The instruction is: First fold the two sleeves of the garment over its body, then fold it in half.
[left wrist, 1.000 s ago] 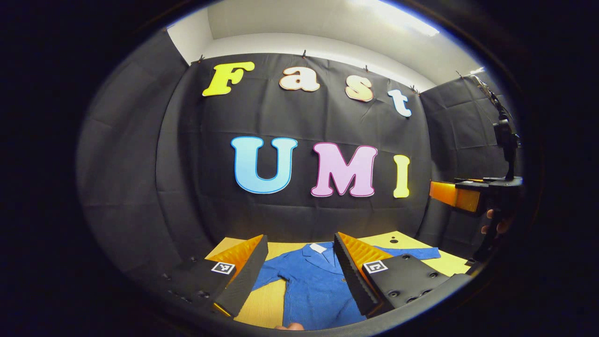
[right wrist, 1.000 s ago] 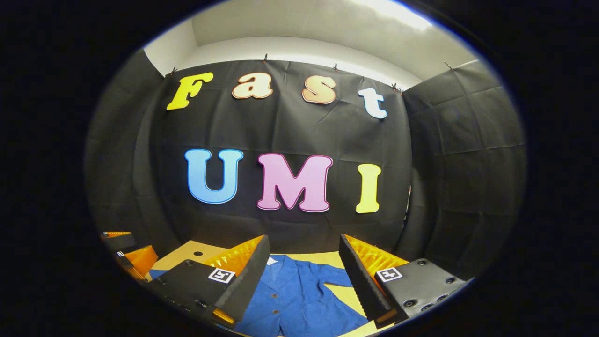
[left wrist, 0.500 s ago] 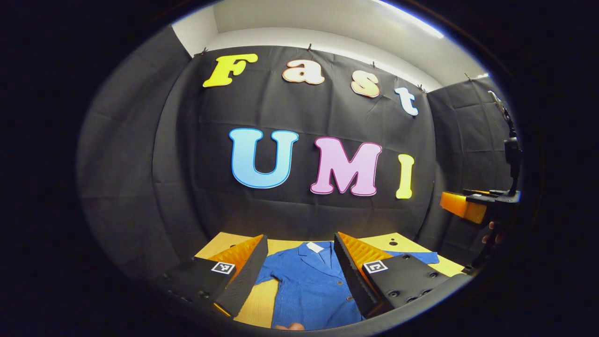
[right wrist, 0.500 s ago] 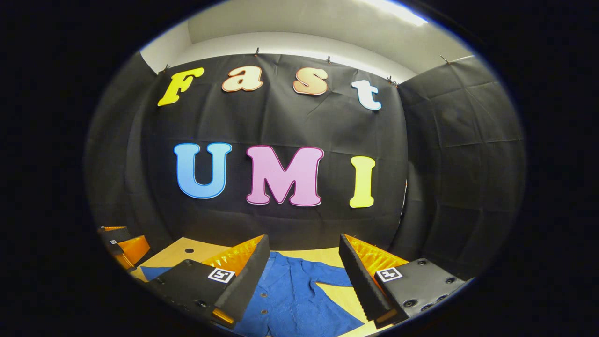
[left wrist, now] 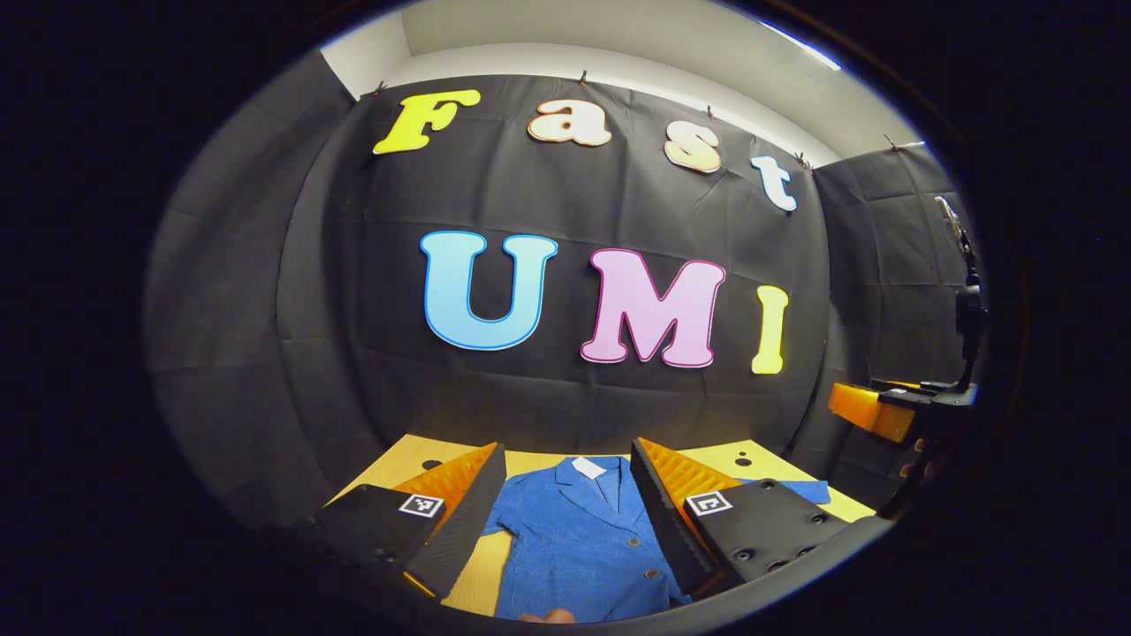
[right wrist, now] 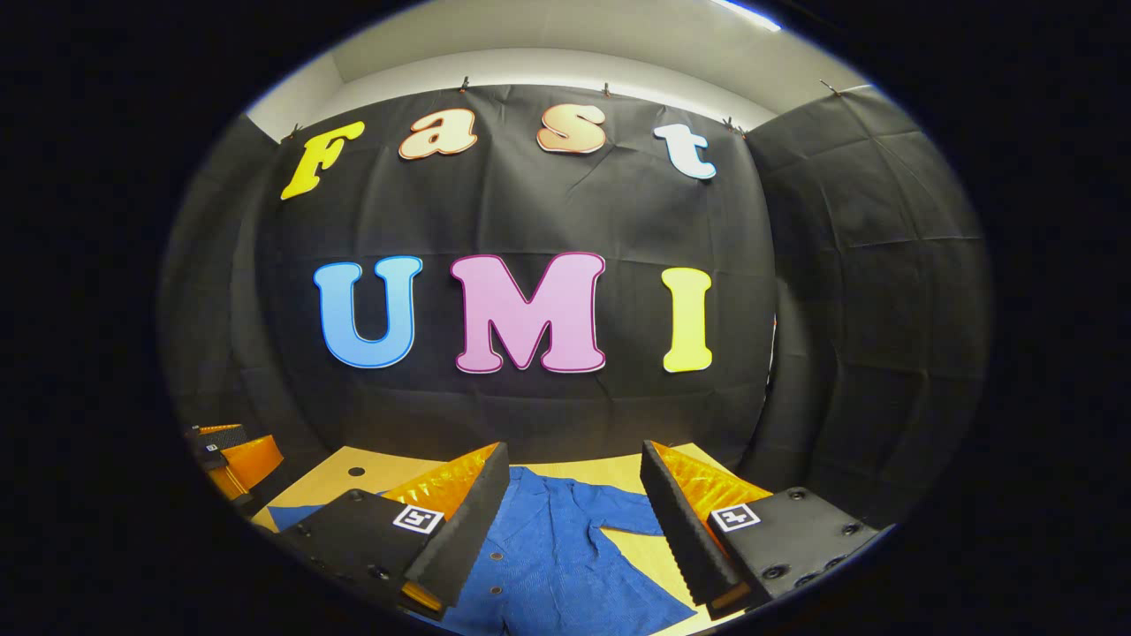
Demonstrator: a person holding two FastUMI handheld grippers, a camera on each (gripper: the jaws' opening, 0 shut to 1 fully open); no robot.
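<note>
While my left gripper (left wrist: 565, 512) hangs above the counter (left wrist: 760, 457), its jaws stand wide apart and hold nothing. Between them, in the left gripper view, I see the blue garment (left wrist: 579, 548) lying flat on the yellow counter, collar and white label on the far side, buttons down the front. My right gripper (right wrist: 574, 521) is also above the counter with its jaws apart and nothing between them; below it the garment (right wrist: 552, 556) lies with one short sleeve (right wrist: 629, 517) spread outward. In the left gripper view, my right gripper (left wrist: 870, 411) shows near the right edge, well apart from the garment.
</note>
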